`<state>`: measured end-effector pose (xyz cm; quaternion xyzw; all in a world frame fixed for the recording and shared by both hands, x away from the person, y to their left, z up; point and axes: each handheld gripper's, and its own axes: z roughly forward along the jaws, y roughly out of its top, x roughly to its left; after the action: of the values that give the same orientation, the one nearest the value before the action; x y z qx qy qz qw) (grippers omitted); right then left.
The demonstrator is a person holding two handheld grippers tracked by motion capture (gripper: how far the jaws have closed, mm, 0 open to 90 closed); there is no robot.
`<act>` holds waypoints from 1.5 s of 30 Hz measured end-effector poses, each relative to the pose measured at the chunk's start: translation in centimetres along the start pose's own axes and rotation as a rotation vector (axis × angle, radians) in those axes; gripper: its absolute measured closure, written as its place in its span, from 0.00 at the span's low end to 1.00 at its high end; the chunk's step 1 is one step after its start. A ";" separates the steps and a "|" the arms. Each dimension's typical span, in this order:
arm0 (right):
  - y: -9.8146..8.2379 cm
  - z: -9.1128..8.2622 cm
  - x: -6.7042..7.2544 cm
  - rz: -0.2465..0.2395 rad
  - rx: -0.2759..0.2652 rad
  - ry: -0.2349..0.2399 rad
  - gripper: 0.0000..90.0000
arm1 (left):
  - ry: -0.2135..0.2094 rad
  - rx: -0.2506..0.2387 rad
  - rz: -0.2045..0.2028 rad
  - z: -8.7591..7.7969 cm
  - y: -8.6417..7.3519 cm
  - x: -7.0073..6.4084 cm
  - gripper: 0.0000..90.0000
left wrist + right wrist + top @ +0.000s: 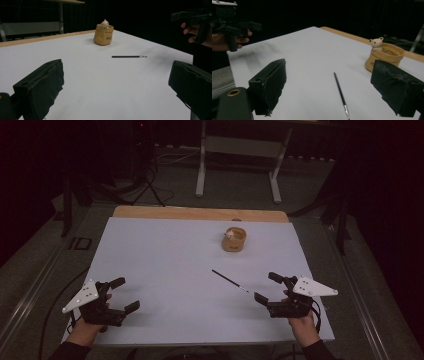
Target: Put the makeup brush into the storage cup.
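Note:
A thin black brush point(229, 281) with a metal ferrule lies on the white table sheet point(170, 260), right of centre; it also lies ahead in the left gripper view point(128, 56) and between the jaws' sightline in the right gripper view point(340, 93). A tan pouch-shaped holder point(234, 240) with a small white bear figure point(229, 234) in it stands farther back. My left gripper point(124, 295) hovers open at the near left, nothing between its jaws. My right gripper point(267, 287) hovers open at the near right, just short of the brush's ferrule end.
A wooden strip point(200, 213) runs along the table's far edge. Beyond it stand a white metal frame point(237, 150) and cables on a dark floor. Dark drop-offs border the sheet on both sides.

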<state>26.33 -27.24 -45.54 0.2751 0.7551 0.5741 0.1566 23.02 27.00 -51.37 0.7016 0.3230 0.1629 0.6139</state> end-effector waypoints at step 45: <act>3.6 12.3 -3.7 -0.030 0.529 0.100 0.37 | 0.009 -0.008 -0.021 -0.5 -0.1 -0.1 0.00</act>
<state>36.95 -19.16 -45.96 0.2666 0.8897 0.3671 0.0503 22.63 27.30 -51.33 0.6949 0.3325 0.1606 0.6171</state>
